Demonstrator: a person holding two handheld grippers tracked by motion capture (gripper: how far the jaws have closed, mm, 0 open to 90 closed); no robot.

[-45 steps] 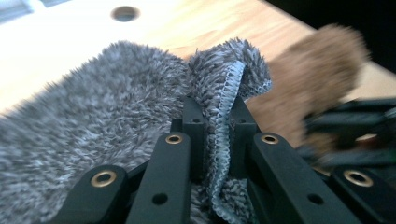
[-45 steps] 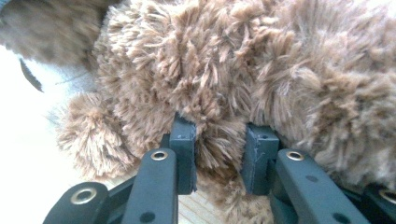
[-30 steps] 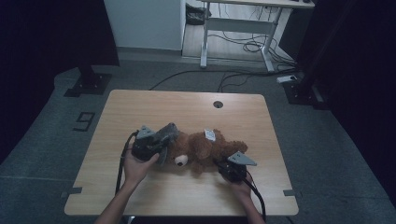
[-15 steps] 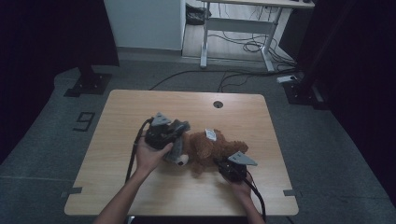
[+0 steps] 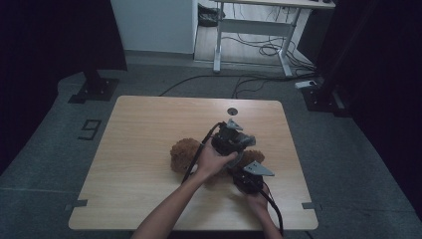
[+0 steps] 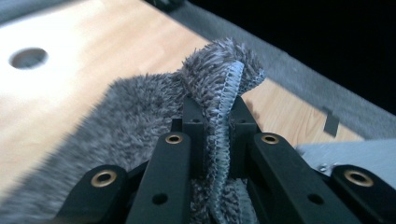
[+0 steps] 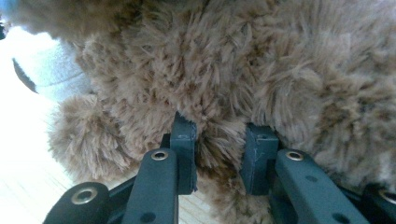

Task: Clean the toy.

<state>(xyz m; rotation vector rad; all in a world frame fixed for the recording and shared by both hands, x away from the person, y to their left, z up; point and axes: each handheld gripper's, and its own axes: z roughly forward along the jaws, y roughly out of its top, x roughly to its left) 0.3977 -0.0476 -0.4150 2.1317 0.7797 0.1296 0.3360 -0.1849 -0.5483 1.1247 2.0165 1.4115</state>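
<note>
— What do we have between our jaws?

— Our left hand-held gripper [image 6: 212,126] is clamped on the stitched edge of a grey fuzzy cloth [image 6: 140,116], which folds over above the jaws.

— And below?

— The wooden counter [image 6: 84,60], with a round hole [image 6: 28,57] at the upper left.
</note>
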